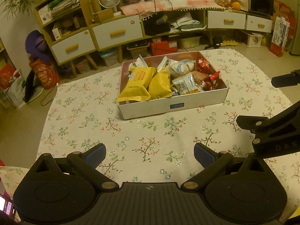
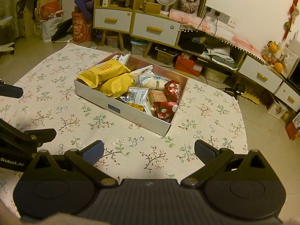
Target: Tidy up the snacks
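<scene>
A: What is seen from the left wrist?

B: The left gripper (image 1: pixel 150 157) is held wide apart, and nothing is held in it. A box (image 1: pixel 172 107) full of snacks is seen straight ahead of it on the flowered tablecloth (image 1: pixel 84 131), well apart from the fingers. Two yellow packets (image 1: pixel 137 83) are piled in the box on the side to the gripper's left. Red wrapped sweets (image 1: pixel 203 65) are tucked in the far right corner. Part of the right gripper can be seen off to the right.

A: And from the right wrist?

B: The right gripper (image 2: pixel 149 152) is also spread wide and empty. The box (image 2: pixel 123 110) is seen ahead and a little to the left. The red sweets (image 2: pixel 166 108) are in the corner nearest this gripper, and the yellow packets (image 2: pixel 105 73) are farther off.

A: How should the snacks be picked up?

B: The packets are probably light, puffy and a bit slippery. A gentle squeeze is likely needed, so nothing inside is crushed. The flat crimped edge of a yellow packet looks like a good place to be pinched. The small sweets could be taken around the middle.
</scene>
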`<state>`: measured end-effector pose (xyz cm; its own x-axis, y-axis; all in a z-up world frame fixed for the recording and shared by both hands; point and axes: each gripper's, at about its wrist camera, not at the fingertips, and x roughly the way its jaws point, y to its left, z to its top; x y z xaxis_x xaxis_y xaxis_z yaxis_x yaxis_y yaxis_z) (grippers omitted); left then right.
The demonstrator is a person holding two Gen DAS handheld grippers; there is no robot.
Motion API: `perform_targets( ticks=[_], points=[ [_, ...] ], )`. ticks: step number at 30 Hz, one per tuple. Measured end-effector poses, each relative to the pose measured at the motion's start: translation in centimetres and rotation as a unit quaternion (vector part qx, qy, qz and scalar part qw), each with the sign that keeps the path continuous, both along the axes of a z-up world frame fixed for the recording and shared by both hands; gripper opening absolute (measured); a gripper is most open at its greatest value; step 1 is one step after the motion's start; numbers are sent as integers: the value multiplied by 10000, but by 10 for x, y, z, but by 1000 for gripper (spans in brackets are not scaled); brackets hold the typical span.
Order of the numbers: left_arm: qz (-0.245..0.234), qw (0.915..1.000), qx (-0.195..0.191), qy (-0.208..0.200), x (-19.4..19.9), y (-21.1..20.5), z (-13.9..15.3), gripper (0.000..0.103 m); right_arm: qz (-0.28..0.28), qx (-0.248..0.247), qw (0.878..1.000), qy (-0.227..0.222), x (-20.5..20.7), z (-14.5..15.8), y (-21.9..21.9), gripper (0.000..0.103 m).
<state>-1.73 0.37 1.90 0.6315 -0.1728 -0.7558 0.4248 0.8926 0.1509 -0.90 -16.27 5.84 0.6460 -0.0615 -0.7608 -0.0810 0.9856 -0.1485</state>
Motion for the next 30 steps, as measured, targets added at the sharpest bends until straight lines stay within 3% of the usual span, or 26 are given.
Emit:
perform_targets(
  ticks=[30],
  points=[
    [26, 9994, -142, 323, 0, -3, -8, 101, -61, -123, 9999, 49, 3, -5, 2, 103]
  ],
)
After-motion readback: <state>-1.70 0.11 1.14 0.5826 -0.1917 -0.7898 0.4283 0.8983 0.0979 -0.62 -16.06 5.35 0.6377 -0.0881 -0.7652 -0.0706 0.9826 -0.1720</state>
